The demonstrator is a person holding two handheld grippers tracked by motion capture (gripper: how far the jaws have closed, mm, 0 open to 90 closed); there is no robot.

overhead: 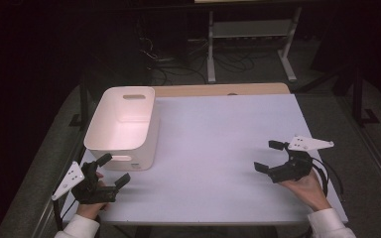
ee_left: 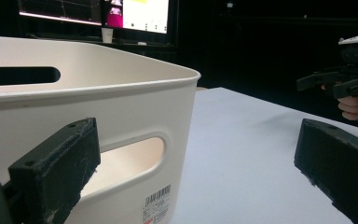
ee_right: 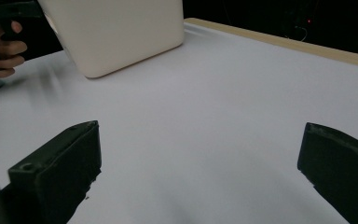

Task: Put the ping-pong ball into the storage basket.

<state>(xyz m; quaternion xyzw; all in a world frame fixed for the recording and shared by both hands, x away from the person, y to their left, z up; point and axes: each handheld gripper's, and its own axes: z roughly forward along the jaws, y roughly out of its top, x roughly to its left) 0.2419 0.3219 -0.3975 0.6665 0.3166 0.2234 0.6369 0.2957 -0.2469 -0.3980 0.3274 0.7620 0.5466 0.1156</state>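
A white plastic bin (overhead: 121,126) with handle slots stands at the table's left side, and nothing shows inside it. My left gripper (overhead: 113,170) is held at the front left corner, just in front of the bin's near wall (ee_left: 121,121), jaws wide apart and holding nothing. My right gripper (overhead: 272,156) hovers over the right side of the white table top (overhead: 218,148), open too, pointing left toward the bin (ee_right: 116,32). In the left gripper view the right gripper (ee_left: 342,84) appears far off at the upper right.
A barcode label (ee_left: 157,205) is stuck low on the bin's near wall. A wooden edge (overhead: 218,89) runs along the table's far side. Beyond it stand a metal frame (overhead: 250,39) and floor cables. A lit screen (ee_left: 98,11) glows behind the bin.
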